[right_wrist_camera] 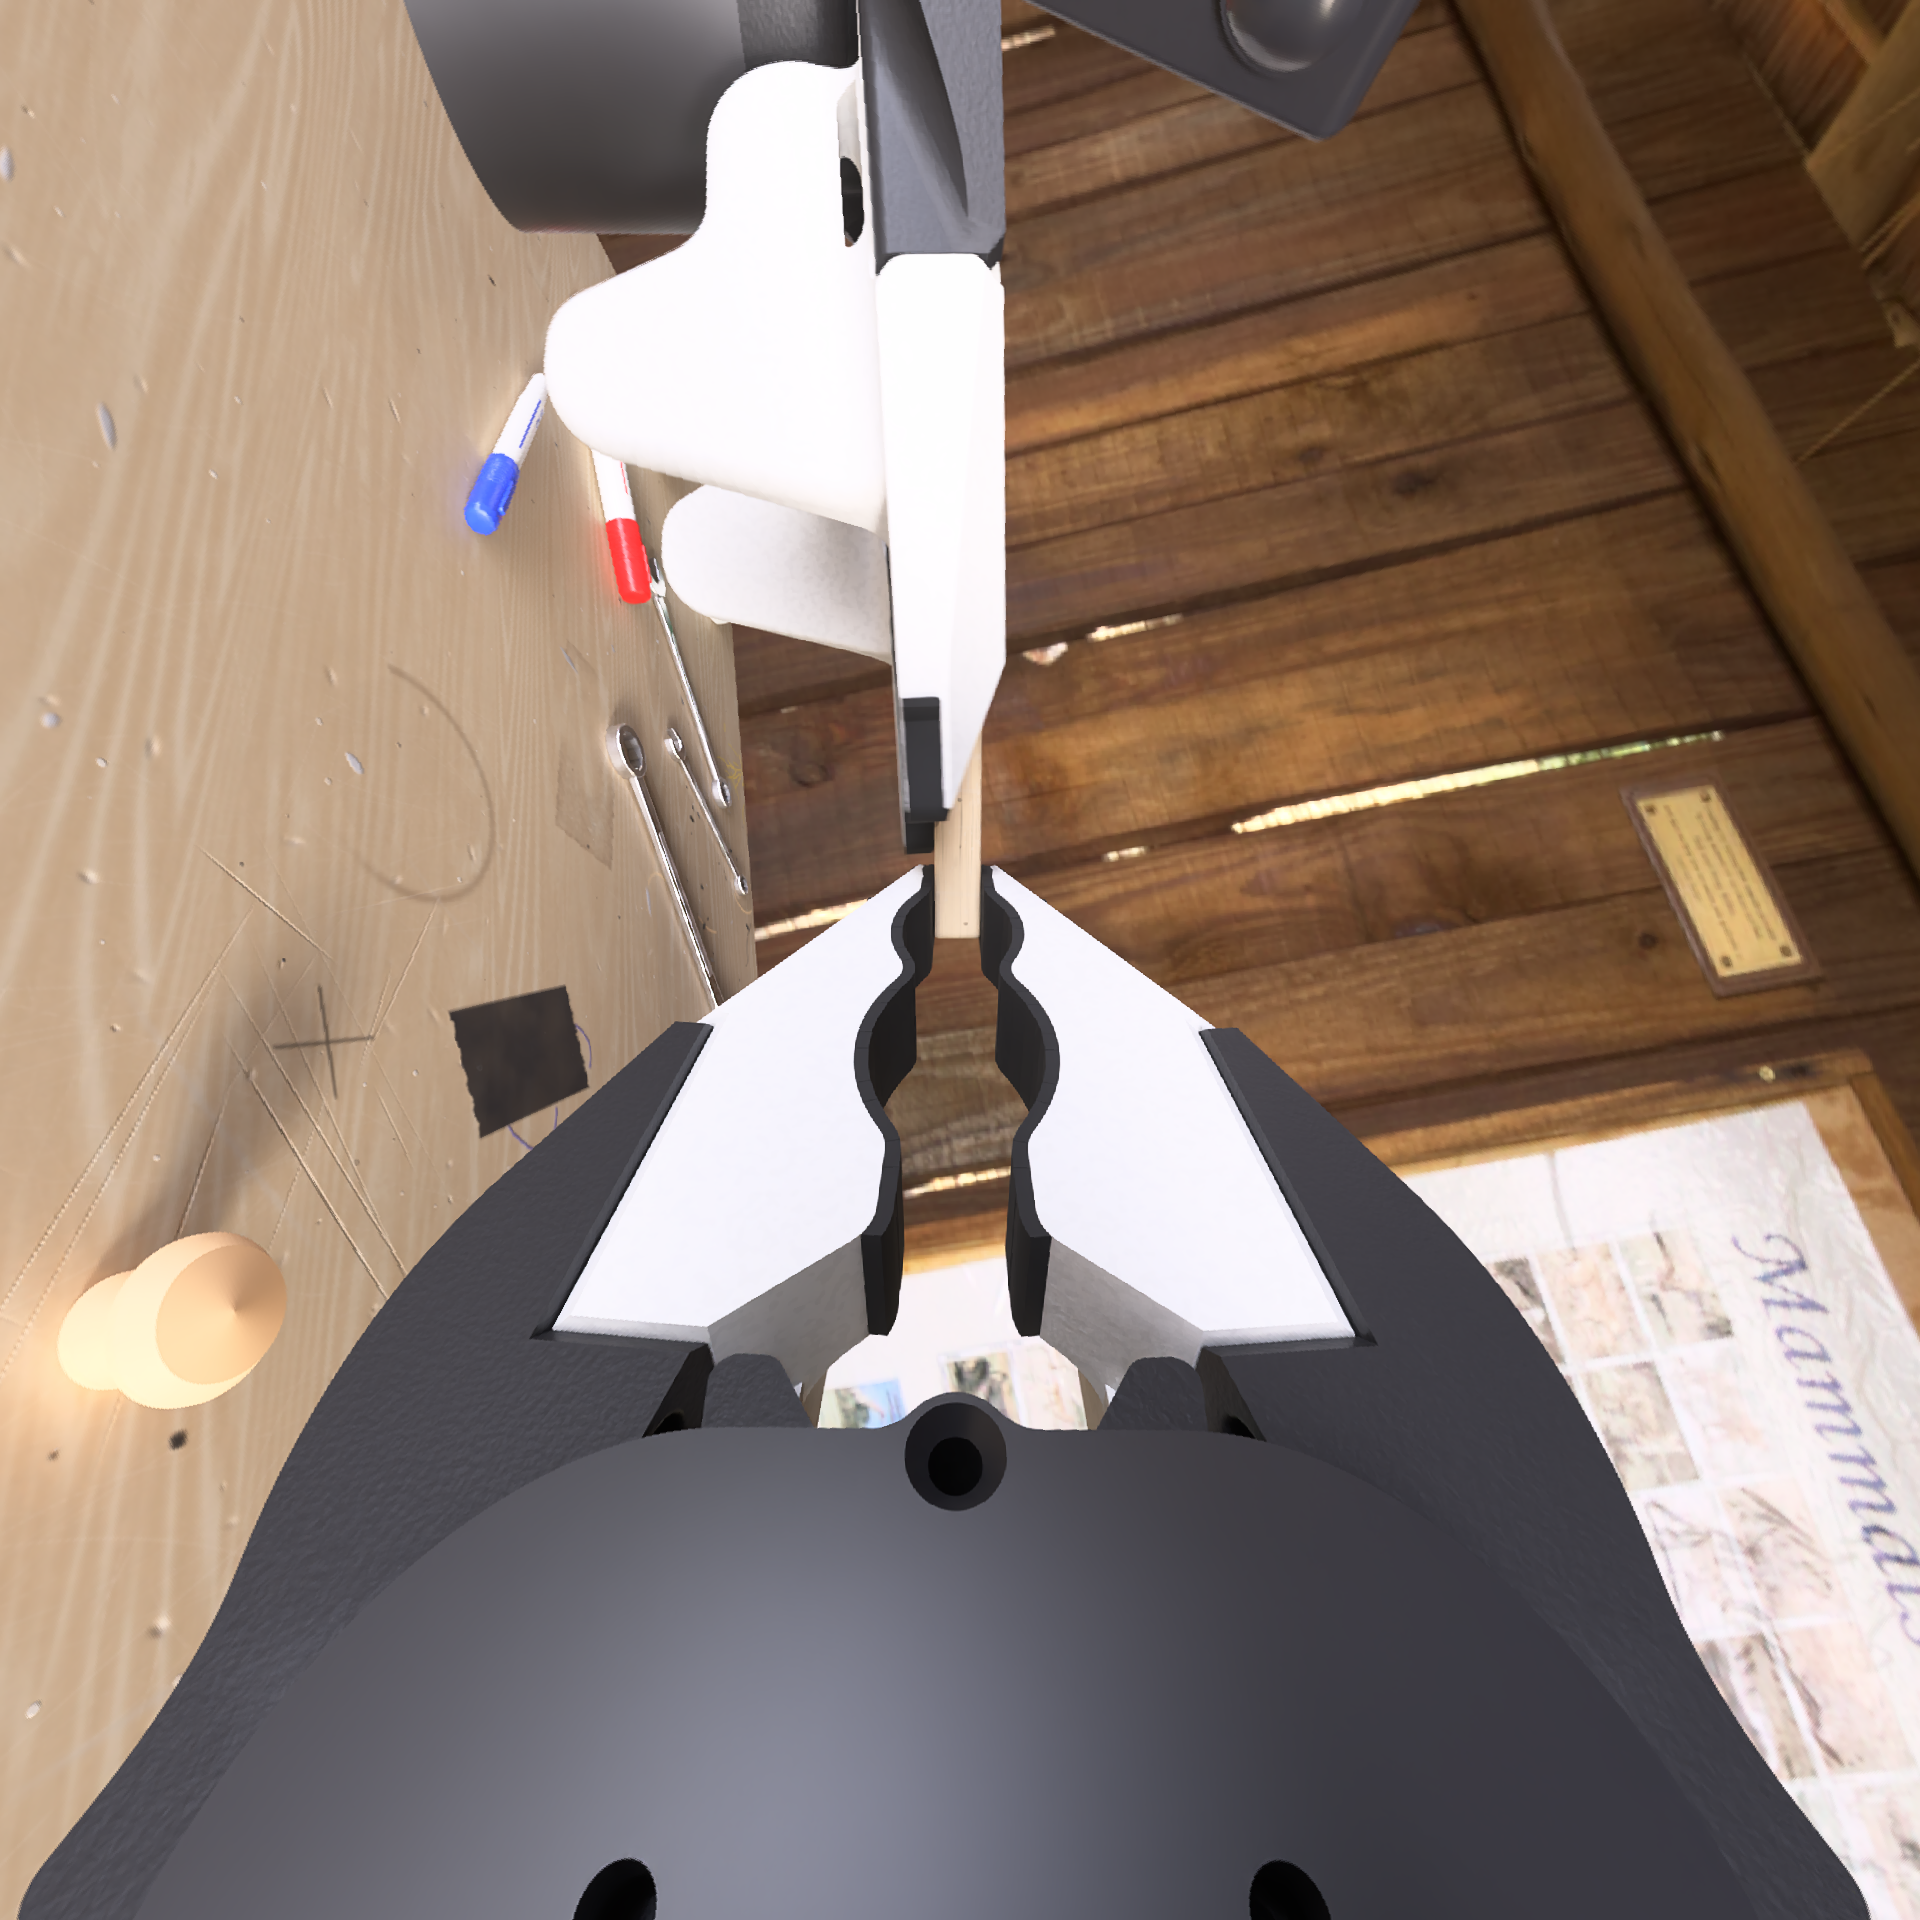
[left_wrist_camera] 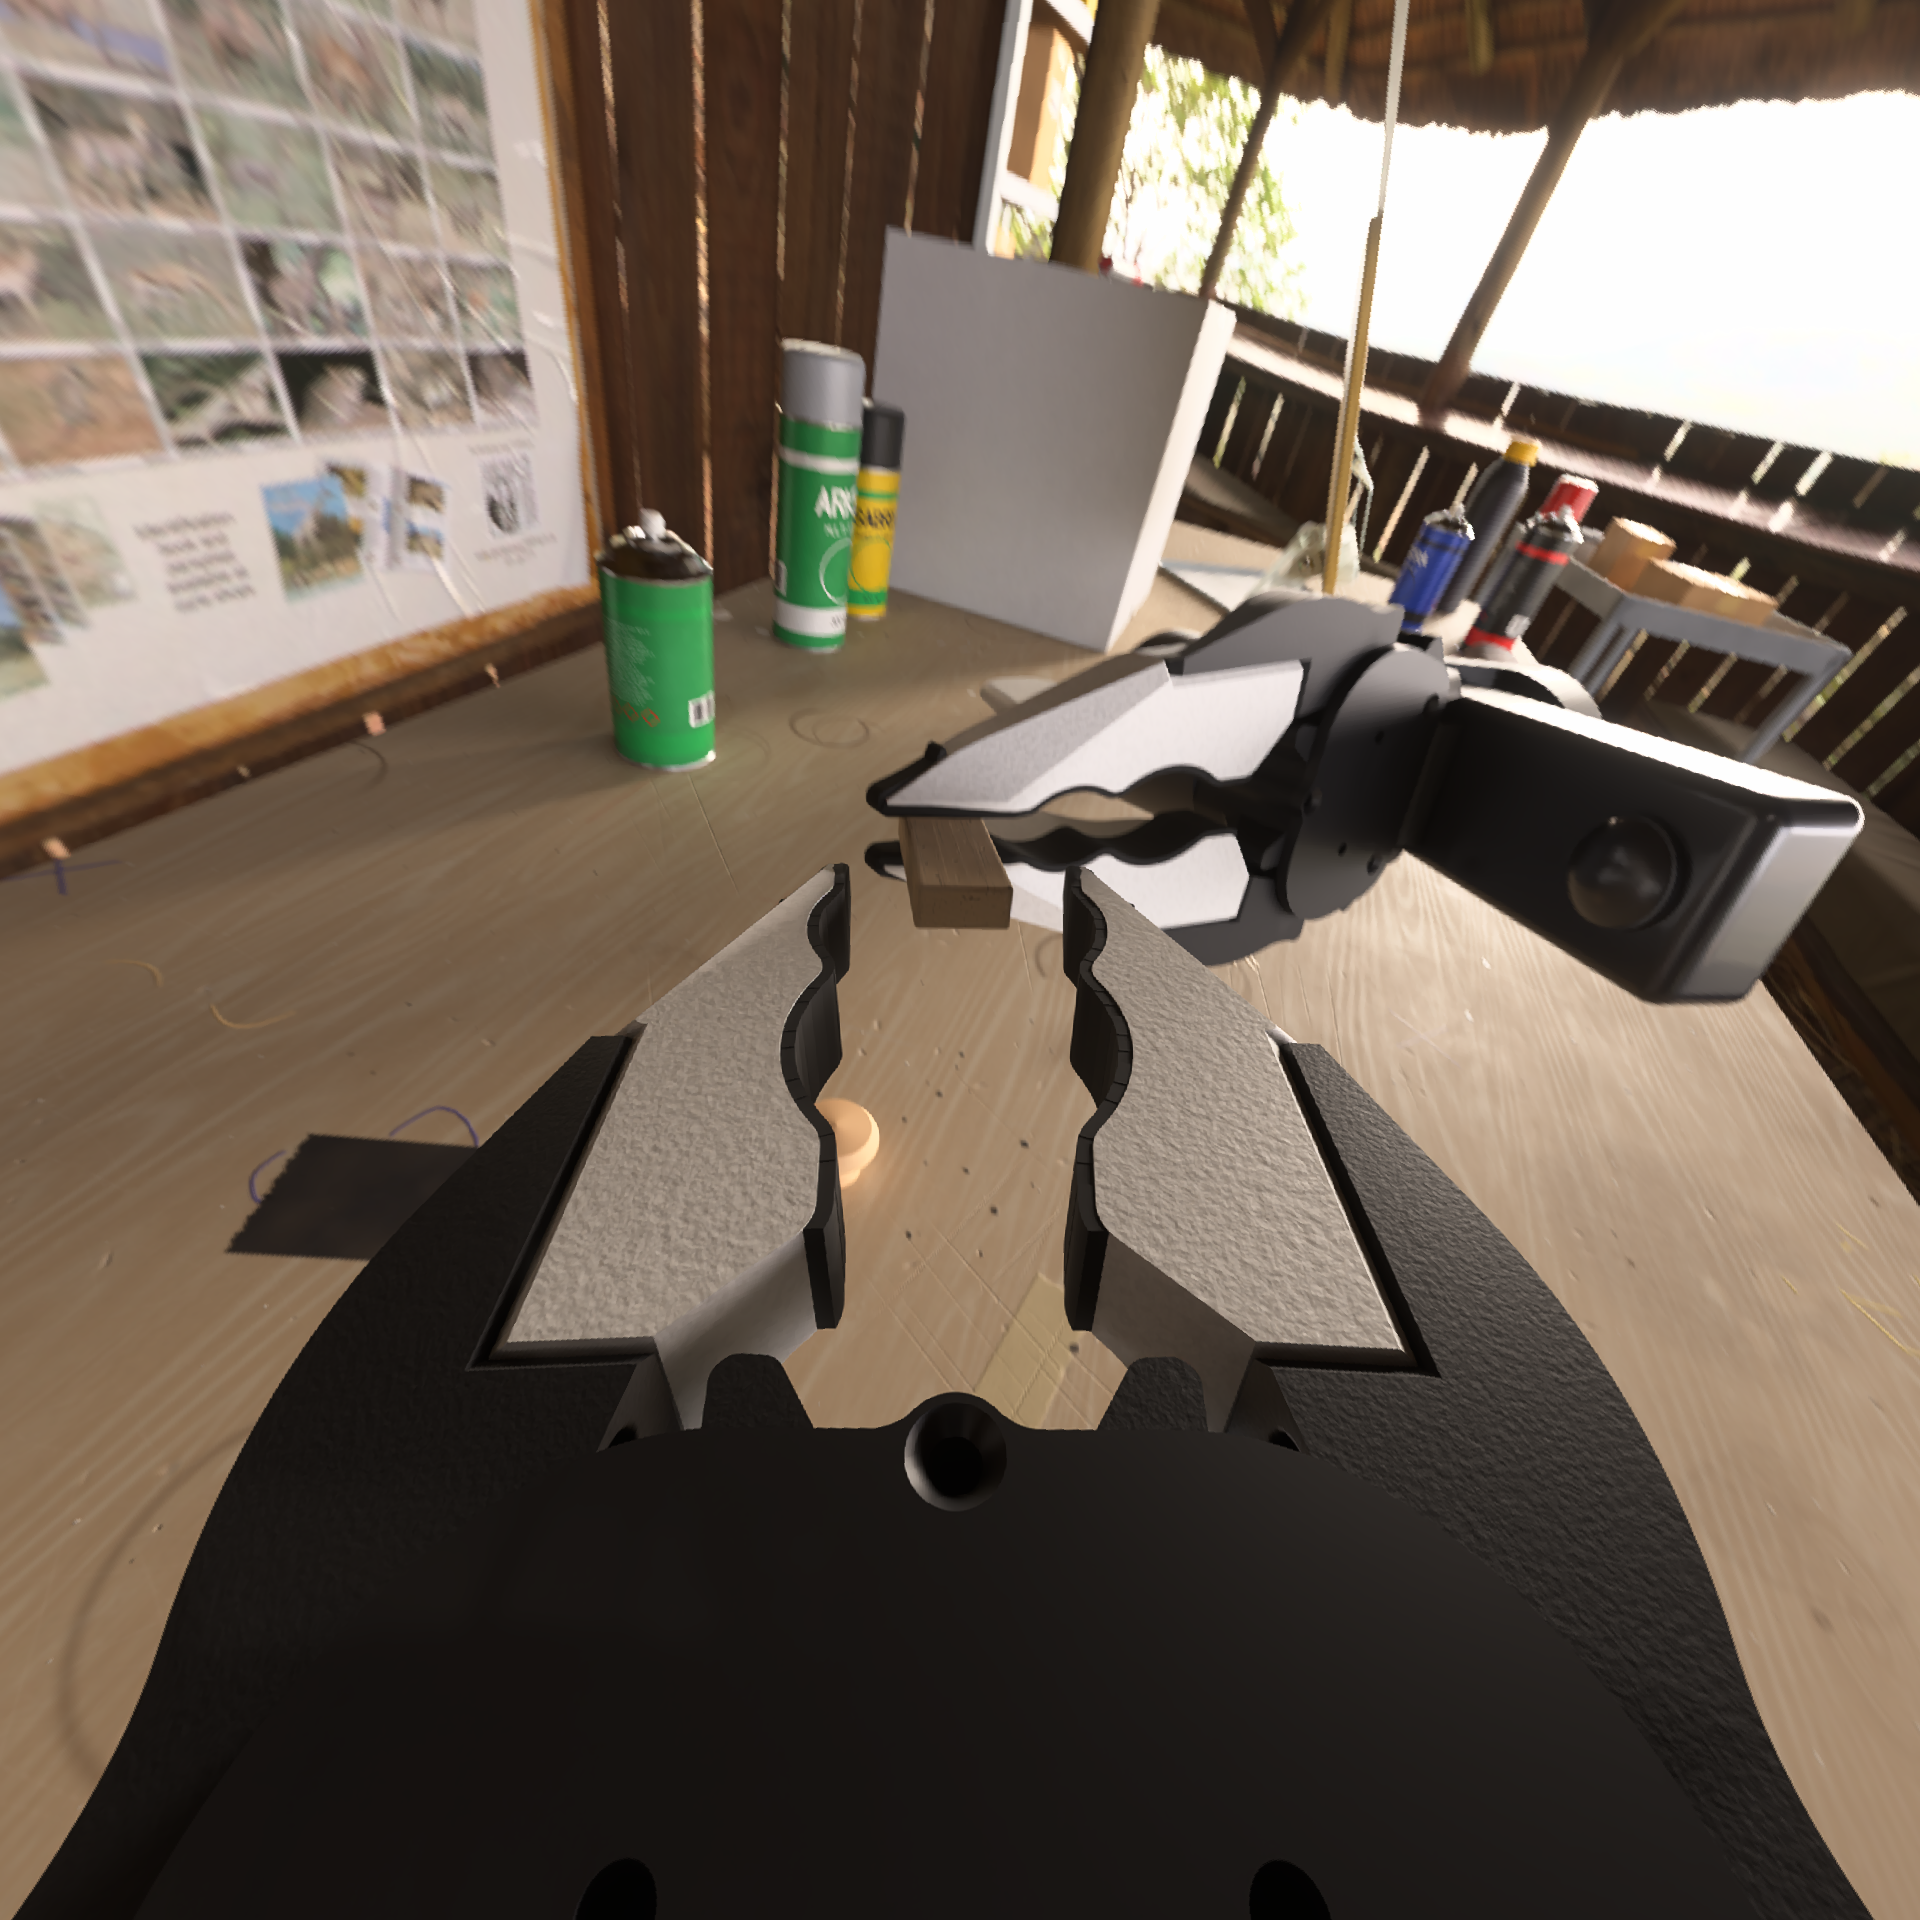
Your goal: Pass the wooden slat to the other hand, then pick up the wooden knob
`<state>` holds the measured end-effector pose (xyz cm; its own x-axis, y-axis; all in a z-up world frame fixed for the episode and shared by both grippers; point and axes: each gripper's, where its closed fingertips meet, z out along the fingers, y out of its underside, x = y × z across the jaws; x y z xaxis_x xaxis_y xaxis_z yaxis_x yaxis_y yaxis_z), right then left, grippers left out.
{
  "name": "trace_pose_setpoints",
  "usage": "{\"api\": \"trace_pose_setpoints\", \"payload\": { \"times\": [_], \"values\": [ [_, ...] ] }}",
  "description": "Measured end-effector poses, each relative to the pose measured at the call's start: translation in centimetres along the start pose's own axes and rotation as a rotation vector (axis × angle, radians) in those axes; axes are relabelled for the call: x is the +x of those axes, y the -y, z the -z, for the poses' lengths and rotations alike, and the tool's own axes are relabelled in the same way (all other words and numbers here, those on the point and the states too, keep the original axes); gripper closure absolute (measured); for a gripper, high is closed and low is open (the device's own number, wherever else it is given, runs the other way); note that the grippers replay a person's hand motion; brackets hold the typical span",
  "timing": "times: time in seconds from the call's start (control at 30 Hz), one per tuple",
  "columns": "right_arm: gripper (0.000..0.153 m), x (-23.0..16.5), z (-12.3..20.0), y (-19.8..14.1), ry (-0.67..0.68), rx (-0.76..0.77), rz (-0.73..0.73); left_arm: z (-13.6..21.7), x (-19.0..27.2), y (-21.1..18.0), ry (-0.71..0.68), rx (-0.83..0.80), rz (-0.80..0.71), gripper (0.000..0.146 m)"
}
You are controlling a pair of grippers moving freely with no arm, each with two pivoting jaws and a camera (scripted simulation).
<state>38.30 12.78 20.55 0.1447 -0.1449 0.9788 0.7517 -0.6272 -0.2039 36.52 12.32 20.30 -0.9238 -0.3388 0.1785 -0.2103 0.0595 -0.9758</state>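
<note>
Wooden slat [left_wrist_camera: 958, 884] in right gripper [left_wrist_camera: 883, 826], above wooden knob [left_wrist_camera: 855, 1135] on table [left_wrist_camera: 416, 935].

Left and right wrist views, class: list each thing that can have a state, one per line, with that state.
Left gripper: open, empty, raised over the table.
Right gripper: shut on the wooden slat.
Wooden slat: off the table, held at one end.
Wooden knob: lying on its side on the table, untouched.
Blue marker: capped, lying flat.

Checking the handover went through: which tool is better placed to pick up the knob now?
Left. The left tool is open and empty above the round pale wooden knob; the right tool grips the wooden slat.
</note>
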Motion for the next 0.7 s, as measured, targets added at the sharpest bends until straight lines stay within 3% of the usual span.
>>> {"api": "trace_pose_setpoints", "payload": {
  "times": [0.2,0.7],
  "values": [
    [0.146,0.23,0.05,0.04,-0.005,-0.004,-0.019,0.08,-0.27,0.47,0.048,0.066,-0.007,0.121],
    [0.146,0.13,-0.05,-0.35,-0.005,-0.037,0.024,-0.13,-0.51,0.24,0.125,0.023,-0.058,0.13]
  ]
}}
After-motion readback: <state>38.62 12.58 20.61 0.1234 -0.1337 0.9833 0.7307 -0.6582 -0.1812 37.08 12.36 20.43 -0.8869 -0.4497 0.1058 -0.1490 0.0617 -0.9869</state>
